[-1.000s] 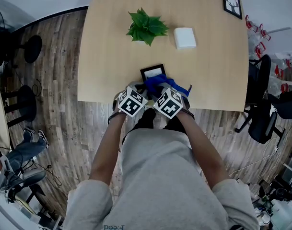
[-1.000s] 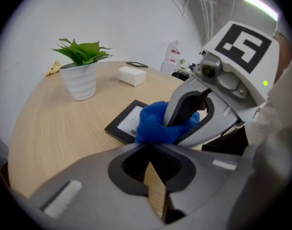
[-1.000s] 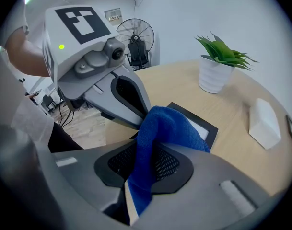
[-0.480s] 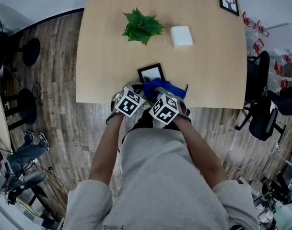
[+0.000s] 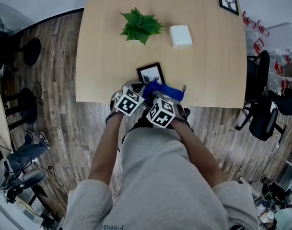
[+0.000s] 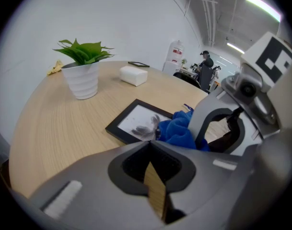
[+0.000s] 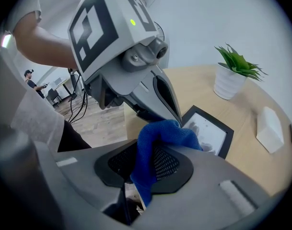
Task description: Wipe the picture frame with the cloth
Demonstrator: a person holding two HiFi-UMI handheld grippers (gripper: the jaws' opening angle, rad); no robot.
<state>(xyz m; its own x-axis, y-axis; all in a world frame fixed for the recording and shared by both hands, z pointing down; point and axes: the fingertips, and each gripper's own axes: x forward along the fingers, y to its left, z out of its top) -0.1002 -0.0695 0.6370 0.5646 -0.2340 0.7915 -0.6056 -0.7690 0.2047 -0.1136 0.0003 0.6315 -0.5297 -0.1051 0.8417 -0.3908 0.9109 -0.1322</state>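
A black picture frame [image 5: 151, 74] with a white print lies flat near the table's front edge; it also shows as the frame [image 6: 136, 121] and the frame [image 7: 209, 131]. The blue cloth [image 5: 164, 90] is bunched at the frame's near right corner. My right gripper [image 5: 162, 97] is shut on the cloth [image 7: 157, 140], which hangs out between the jaws of the right gripper [image 7: 149, 152]. My left gripper [image 5: 135, 90] sits just left of it at the frame's near edge. The left gripper [image 6: 149, 146] is shut with nothing between its jaws, and the cloth [image 6: 178, 128] lies right ahead of it.
A green plant in a white pot [image 5: 140, 27] and a white box [image 5: 180, 36] stand farther back on the wooden table [image 5: 102, 66]. A second black frame [image 5: 228, 0] lies at the far right corner. Office chairs [image 5: 263, 119] stand to the right.
My right gripper has drawn back toward the table's near edge with the cloth, off the frame's near right part. The left gripper has stayed almost in place.
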